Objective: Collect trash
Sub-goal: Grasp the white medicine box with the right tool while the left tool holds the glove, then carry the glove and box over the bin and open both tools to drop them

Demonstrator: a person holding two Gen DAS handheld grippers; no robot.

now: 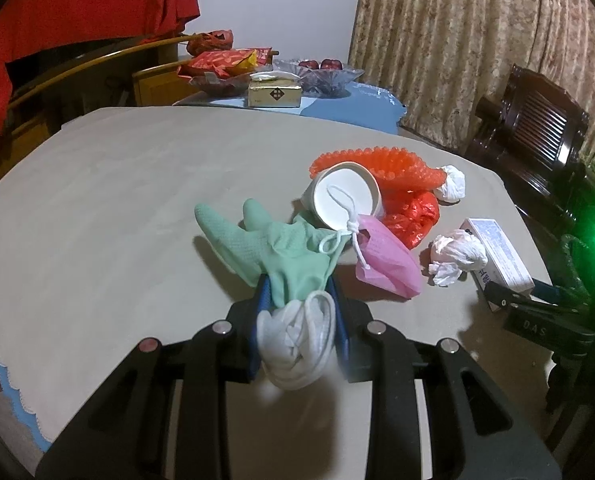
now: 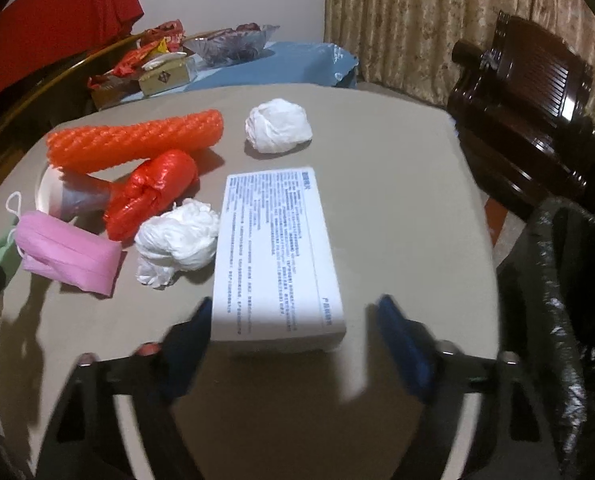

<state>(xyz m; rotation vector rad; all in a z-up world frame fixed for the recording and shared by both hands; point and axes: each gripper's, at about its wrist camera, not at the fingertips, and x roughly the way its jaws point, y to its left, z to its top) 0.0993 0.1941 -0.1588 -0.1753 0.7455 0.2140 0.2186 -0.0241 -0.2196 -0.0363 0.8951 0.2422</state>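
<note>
We clench the left gripper (image 1: 297, 300) on the mint-green rubber glove (image 1: 281, 248), our right gripper (image 2: 293, 328) spread around the white printed cardboard box (image 2: 273, 248); most trash remains beside it.

A mint-green dimpled rubber glove (image 1: 281, 248) with a white cuff is lying beside a pink pleated face mask (image 2: 67, 252). An orange bubble-textured foam sleeve (image 2: 135, 140) and a red crinkled plastic bag (image 2: 151, 192) are glowing against the beige tablecloth (image 2: 377, 184). Blue print is covering the white cardboard box (image 2: 275, 256).
</note>
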